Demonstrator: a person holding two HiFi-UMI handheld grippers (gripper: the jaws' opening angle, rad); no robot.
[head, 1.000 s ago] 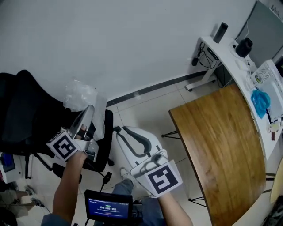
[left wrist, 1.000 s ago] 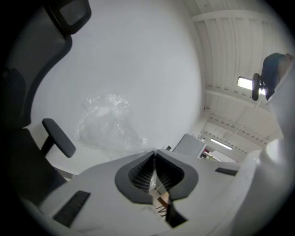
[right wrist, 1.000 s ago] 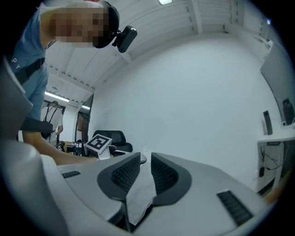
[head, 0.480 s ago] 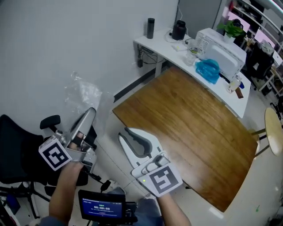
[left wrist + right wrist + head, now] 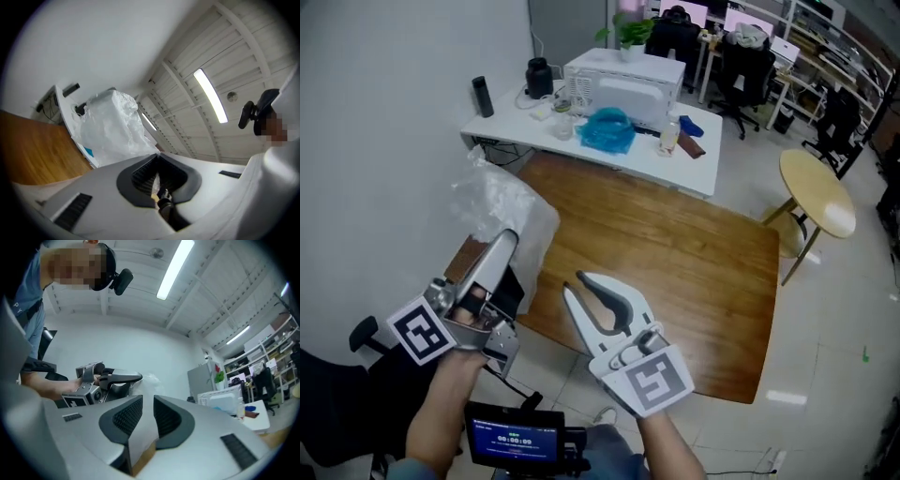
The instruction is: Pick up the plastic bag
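One bag (image 5: 499, 199), clear, thin and crinkled, bunched into a puffy white-glinting mass, up in the air over the left corner of the table (image 5: 684, 253). Pinched at its lower end by the left gripper (image 5: 508, 238), jaws clenched tight on the film; same in the left gripper view, with the bag (image 5: 111, 127) fanning out from the closed tips of the left gripper (image 5: 157, 155). Two grippers in all: the right gripper (image 5: 582, 286) above the near edge of the table, released, a narrow gap between its pads and nothing in it, seen plainly in the right gripper view (image 5: 147, 405). One table, one white desk (image 5: 511, 131) past its far side, one round stool (image 5: 817, 192) off its right side. Pinched end of the bag hidden inside the jaws; left corner of the table covered by bag and gripper; small things on the desk too small to name.
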